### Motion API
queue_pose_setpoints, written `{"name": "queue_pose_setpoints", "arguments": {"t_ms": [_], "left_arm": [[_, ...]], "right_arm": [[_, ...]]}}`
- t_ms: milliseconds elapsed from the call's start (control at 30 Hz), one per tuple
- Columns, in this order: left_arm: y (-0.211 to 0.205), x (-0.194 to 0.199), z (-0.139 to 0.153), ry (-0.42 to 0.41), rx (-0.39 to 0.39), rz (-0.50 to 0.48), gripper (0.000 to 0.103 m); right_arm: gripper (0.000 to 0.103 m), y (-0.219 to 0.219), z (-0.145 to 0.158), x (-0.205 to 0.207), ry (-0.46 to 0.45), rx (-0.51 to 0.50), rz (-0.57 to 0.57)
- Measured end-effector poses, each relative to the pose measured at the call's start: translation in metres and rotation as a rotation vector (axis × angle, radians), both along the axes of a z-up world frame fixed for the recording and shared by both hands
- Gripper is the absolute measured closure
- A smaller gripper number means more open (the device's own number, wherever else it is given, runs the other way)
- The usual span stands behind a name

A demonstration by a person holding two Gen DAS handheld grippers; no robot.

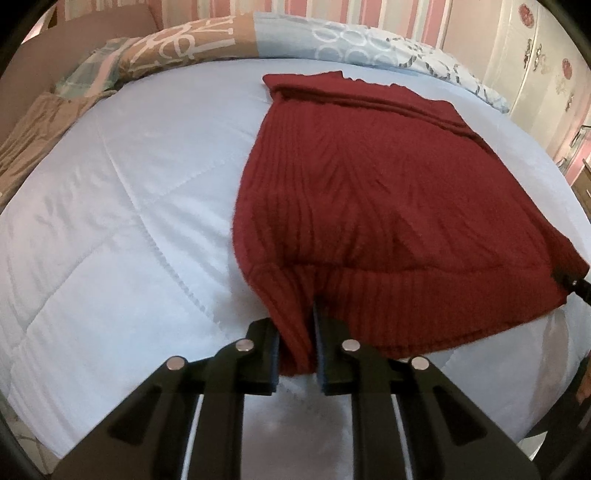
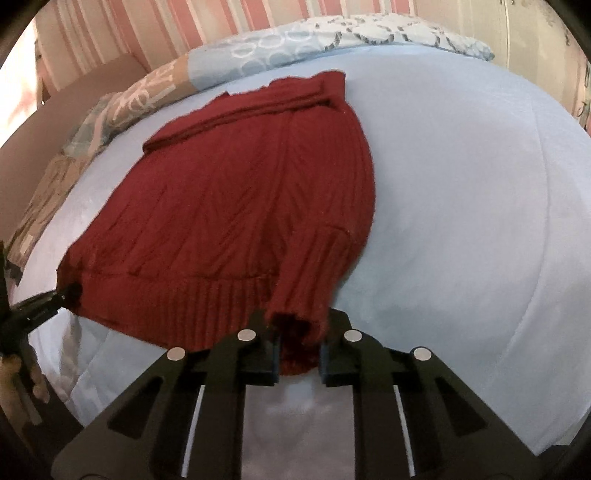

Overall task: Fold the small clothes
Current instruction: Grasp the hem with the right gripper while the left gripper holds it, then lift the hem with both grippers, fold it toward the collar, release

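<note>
Quilted pale-blue bedspread [image 1: 110,206], striped pink wall [image 2: 229,18]; each hand-held gripper [image 1: 295,332] [image 2: 297,345] apparently clamps the red sweater [image 1: 369,192].

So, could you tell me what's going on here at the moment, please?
A person is folding a dark red sweater on a bed with a pale blue quilt, using a handheld gripper in each hand. The left gripper is clamped on the sweater's near hem at one corner, and the right gripper is clamped on the near hem at the other side. The sweater lies mostly flat, collar end toward the pillows. No lengthwise fold is made yet.
</note>
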State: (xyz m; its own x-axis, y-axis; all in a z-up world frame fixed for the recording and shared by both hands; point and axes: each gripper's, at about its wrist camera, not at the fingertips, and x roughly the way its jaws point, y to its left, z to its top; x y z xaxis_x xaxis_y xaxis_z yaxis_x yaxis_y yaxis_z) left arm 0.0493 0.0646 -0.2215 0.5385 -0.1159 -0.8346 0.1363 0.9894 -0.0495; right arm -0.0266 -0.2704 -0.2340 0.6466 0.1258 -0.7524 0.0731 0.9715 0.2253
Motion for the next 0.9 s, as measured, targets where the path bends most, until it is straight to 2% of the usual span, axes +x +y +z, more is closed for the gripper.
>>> {"name": "queue_pose_setpoints", "arguments": {"t_ms": [100,333,400,500,633,900], "left_arm": [[0.0,-0.009,0.004,-0.007,-0.01,0.01,0.09],[-0.001,-0.034,0.028,-0.088,-0.019,-0.001,0.091],[-0.005,-0.027,0.028,-0.103,0.001,-0.012,0.091],[-0.005,-0.016,0.03,-0.11,-0.013,-0.008,0.091],[-0.01,0.001,0.045,-0.167,-0.001,-0.023,0.091],[-0.005,0.042,0.07,-0.267,-0.04,0.021,0.091]], "right_arm": [[0.089,0.003,0.009,-0.008,-0.025,-0.042,0.024],[0.091,-0.003,0.036,-0.023,-0.096,-0.088,0.046],[0.091,-0.004,0.037,-0.015,-0.104,-0.104,0.053],[0.091,-0.001,0.04,-0.006,-0.114,-0.13,0.064],[0.091,0.002,0.05,0.004,-0.148,-0.19,0.085],[0.091,-0.006,0.072,0.037,-0.235,-0.201,0.065]]}}
